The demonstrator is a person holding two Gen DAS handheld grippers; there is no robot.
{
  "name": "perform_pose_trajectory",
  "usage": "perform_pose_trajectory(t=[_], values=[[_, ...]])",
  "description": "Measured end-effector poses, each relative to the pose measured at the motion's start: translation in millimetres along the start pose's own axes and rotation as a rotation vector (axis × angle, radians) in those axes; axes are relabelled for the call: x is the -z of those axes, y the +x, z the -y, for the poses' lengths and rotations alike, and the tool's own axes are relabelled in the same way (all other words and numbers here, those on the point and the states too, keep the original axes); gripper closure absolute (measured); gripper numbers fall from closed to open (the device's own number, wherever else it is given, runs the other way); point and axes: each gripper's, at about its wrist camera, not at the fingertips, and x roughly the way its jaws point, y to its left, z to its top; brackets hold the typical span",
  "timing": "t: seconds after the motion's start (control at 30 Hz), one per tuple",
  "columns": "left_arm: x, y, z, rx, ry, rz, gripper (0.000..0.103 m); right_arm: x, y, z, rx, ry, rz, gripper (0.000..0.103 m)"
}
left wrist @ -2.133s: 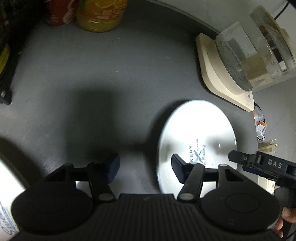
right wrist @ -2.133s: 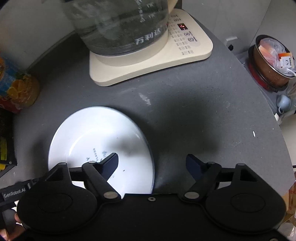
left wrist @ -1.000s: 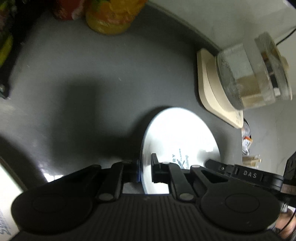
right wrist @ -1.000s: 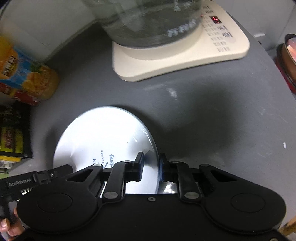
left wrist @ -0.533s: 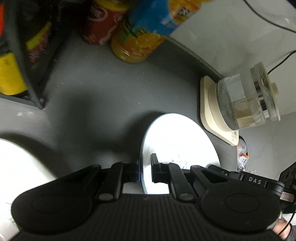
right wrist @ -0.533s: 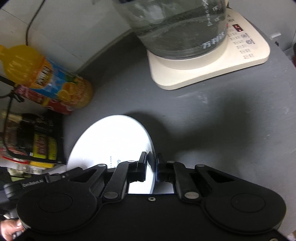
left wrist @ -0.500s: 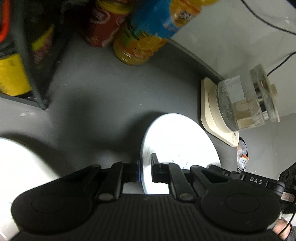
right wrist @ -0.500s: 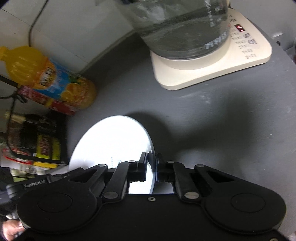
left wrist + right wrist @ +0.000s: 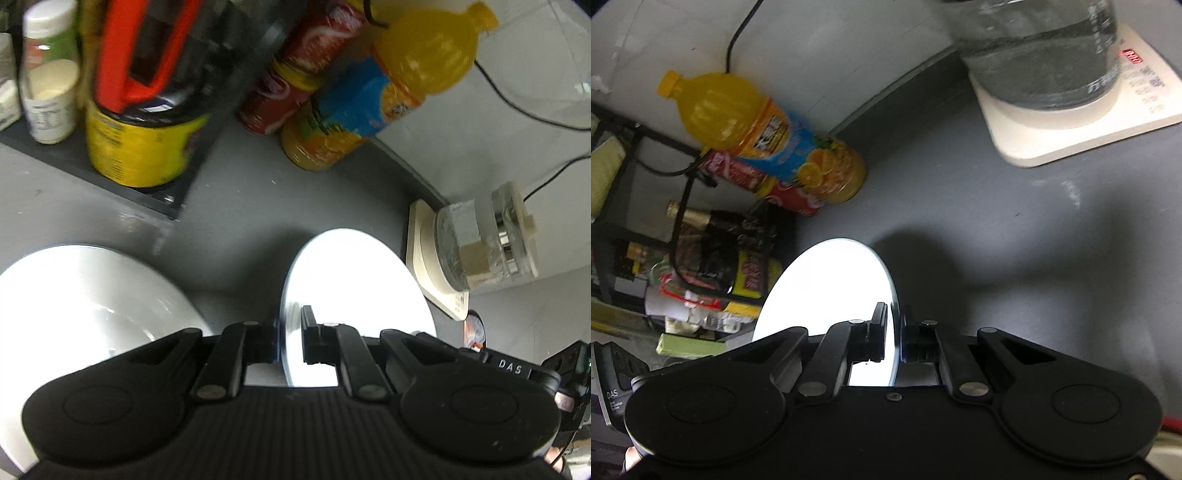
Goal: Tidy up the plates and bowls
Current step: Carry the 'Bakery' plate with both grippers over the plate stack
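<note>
1. A dark grey surface runs to a white wall at the back, with black cables hanging down the wall.
2. Both claws pinch one white plate by opposite rims: the left claw is pressed together on its near-left edge, and the right claw is pressed together on its right edge. The plate is tilted and seems raised off the surface.
3. A second white plate lies at lower left in the left wrist view, just beside the held one and apart from it.
4. Behind the plates stand one orange juice bottle with a blue label and one red can, touching each other against the wall.
5. Left of them a black rack carries a yellow tin, a white-capped jar and other packets, too blurred to count.
6. To the right, one glass kettle sits on a cream base with a red display.
7. A hand shows at the lower left corner of the right wrist view.
</note>
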Motion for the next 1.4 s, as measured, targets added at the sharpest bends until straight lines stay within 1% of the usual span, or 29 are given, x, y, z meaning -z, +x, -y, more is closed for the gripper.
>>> perform_pose_trajectory(t=[0.13,0.37,0.8,1.07,1.27,1.4], values=[[2.5,-19.0,-10.5,-0.006,-0.019,0.028,0.097,6.6,2.1,-11.2,-0.034,-0.017,-0.012,0.097],[16.1,-44.8,-27.5,-0.026,-0.049,0.072,0.097,18.0,5.6,-28.9,-0.071,-0.057,-0.038,0.097],[46.0,-76.6,-70.7,-0.08,-0.141,0.117,0.097,47.9,28.6,-59.4,-0.102,-0.129,-0.122,0.097],[64.2,-87.9,-95.5,-0.112,-0.185,0.126,0.097,65.8,39.4,-72.7,-0.093,-0.173,-0.164,0.097],[77.9,-83.2,-114.5,-0.12,-0.233,0.107,0.097,76.3,49.1,-76.8,-0.065,-0.198,-0.19,0.097],[82.7,-78.1,-122.1,-0.145,-0.239,0.094,0.097,82.6,52.8,-80.8,-0.043,-0.22,-0.2,0.097]])
